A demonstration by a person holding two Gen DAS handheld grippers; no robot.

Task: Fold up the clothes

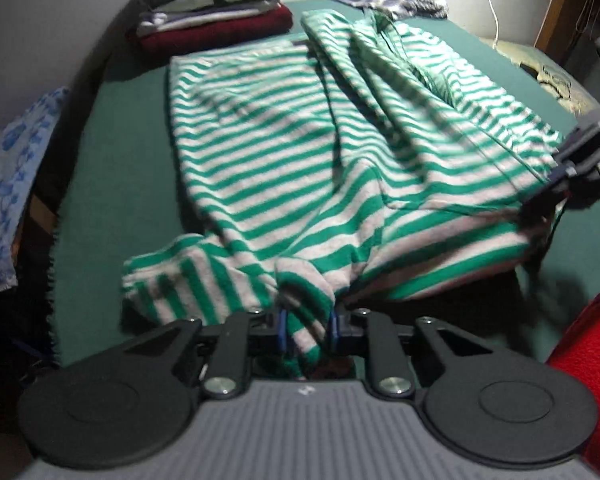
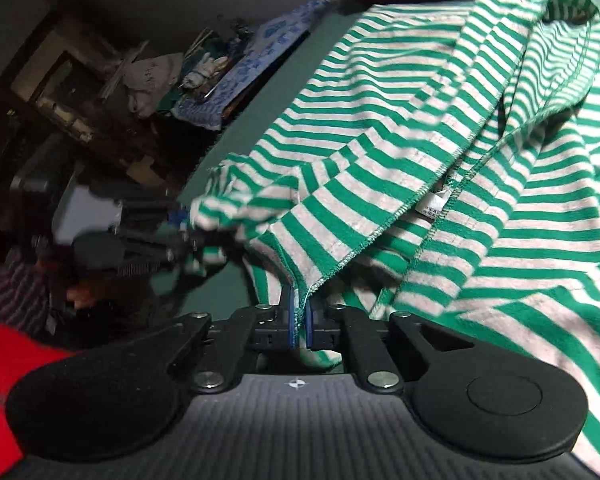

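left gripper [image 1: 307, 330]: pointing steeply down, jaws clamped on a bunched fold of the striped shirt [image 1: 284, 168] | right gripper [image 2: 300, 330]: angled down, blue pads [image 2: 292, 320] nearly together, pinching the shirt's stitched hem

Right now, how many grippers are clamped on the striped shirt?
2. Left gripper pinches a bunched near edge of the striped shirt; right gripper pinches a stitched hem at the shirt's other side. None looks hidden.
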